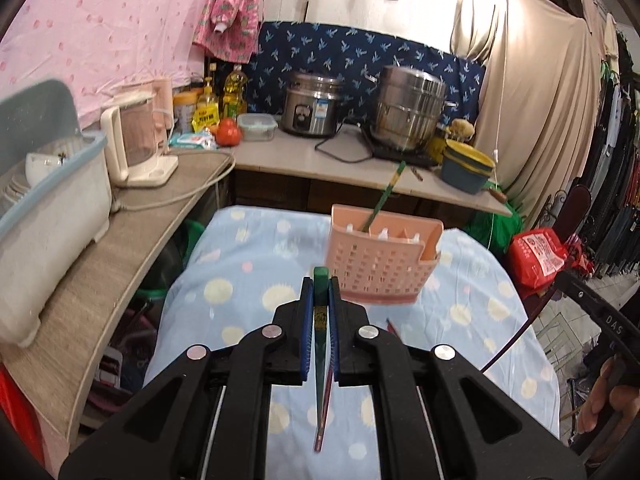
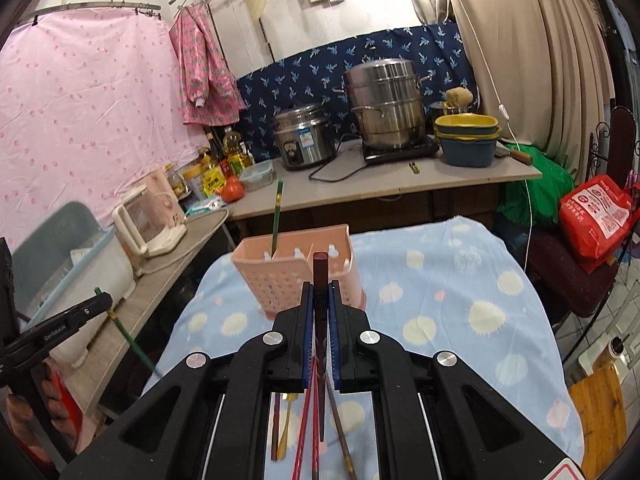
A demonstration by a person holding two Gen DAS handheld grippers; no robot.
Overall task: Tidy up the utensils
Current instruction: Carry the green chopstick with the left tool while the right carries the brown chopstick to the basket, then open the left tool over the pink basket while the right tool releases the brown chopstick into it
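My left gripper (image 1: 320, 284) is shut on a green chopstick (image 1: 320, 344) that hangs down between the blue pads, just in front of the pink perforated utensil basket (image 1: 380, 268). One green chopstick (image 1: 384, 196) stands in that basket's left compartment. My right gripper (image 2: 320, 286) is shut on a dark red-brown chopstick (image 2: 320, 276), near the same pink basket (image 2: 280, 276). Under it on the cloth lie several loose utensils (image 2: 304, 432): red chopsticks, a gold spoon and brown sticks. The left gripper (image 2: 100, 304) with its green chopstick shows at the left edge of the right wrist view.
The basket stands on a table under a blue spotted cloth (image 1: 248, 280). Behind is a counter with a rice cooker (image 1: 312, 108), a steel steamer pot (image 1: 408, 112) and stacked blue-yellow bowls (image 1: 468, 168). A dish rack (image 1: 48, 208) and kettle (image 1: 136, 144) sit left.
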